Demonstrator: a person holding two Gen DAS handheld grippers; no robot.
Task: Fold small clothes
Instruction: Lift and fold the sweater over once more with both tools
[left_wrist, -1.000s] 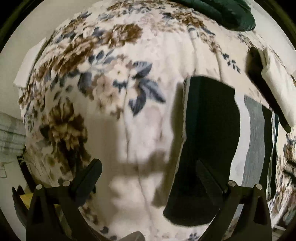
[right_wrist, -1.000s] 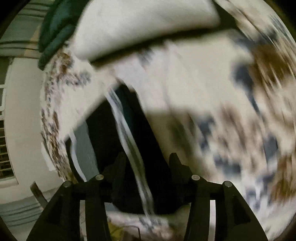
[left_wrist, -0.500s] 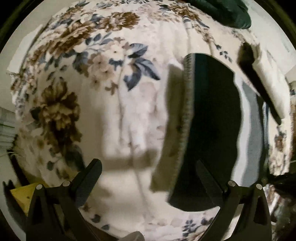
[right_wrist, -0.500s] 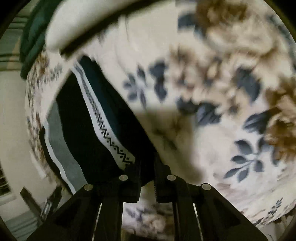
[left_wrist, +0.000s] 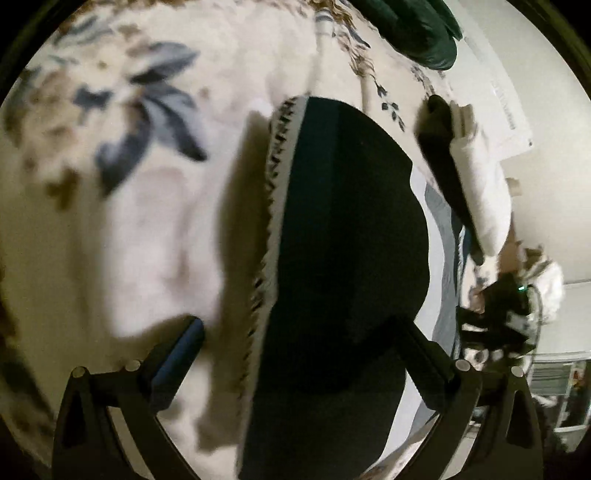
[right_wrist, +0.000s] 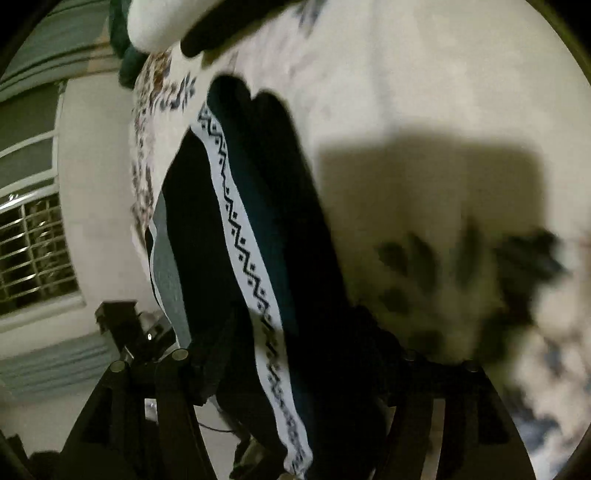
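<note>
Dark knit with a white zigzag band, the small garment (right_wrist: 258, 229) lies on the floral bedspread (left_wrist: 155, 229), and you have its near edge lifted. Your right gripper (right_wrist: 291, 373) reaches in at that edge; its fingers look drawn together on the fabric, though blur and dark cloth hide the pads, so I cannot tell for sure. Your left gripper (left_wrist: 295, 343) hangs over the garment (left_wrist: 347, 240) with its fingers wide apart, holding nothing.

I judge the fold as barely begun: one edge is raised and turned, the grey and white stripes beyond it lie flat, and no crease is set. You have yet to carry the lifted edge across, lay it down and smooth it.

Beside the garment sits a white folded cloth (left_wrist: 480, 192), and a dark green bundle (left_wrist: 417, 33) lies further up the bed. Neither blocks the fold, but the white cloth sits close to the far edge.
</note>
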